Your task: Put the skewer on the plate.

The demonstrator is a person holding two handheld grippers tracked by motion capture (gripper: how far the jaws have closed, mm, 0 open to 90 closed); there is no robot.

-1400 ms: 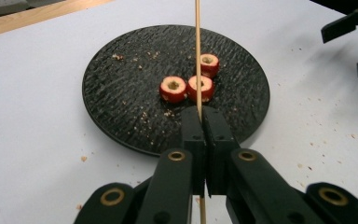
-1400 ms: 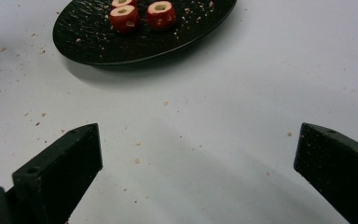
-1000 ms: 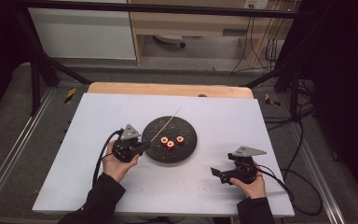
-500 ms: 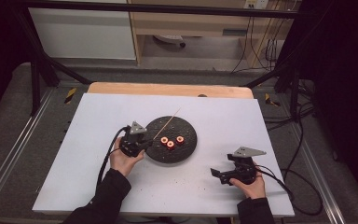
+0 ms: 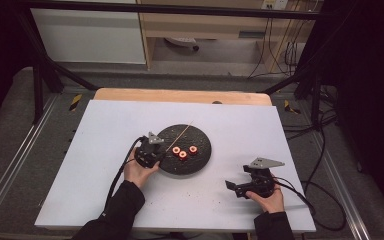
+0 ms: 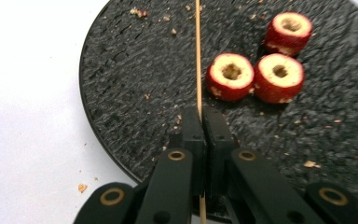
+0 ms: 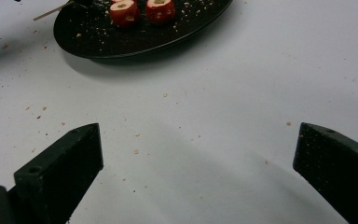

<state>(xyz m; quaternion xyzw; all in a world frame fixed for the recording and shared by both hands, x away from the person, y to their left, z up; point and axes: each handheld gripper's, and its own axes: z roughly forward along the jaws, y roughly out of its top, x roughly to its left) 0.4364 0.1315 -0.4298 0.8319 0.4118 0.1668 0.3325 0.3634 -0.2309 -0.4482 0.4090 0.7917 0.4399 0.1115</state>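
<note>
One skewer (image 6: 198, 56) pinched between left gripper (image 6: 203, 122) jaws, over plate (image 6: 121, 93)

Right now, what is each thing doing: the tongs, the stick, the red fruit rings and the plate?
Left tongs: shut on the stick, over the plate.
Right tongs: open, holding nothing, above the white table.
Stick: pinched at one end, lying across the plate.
Three red fruit rings: cored, loose on the plate, not on the stick.
Black plate: flat on the table, dotted with crumbs.

Bare white table (image 5: 105, 135) lies open around the black plate (image 5: 200, 137); three fruit rings (image 6: 256, 70) crowd its middle.
</note>
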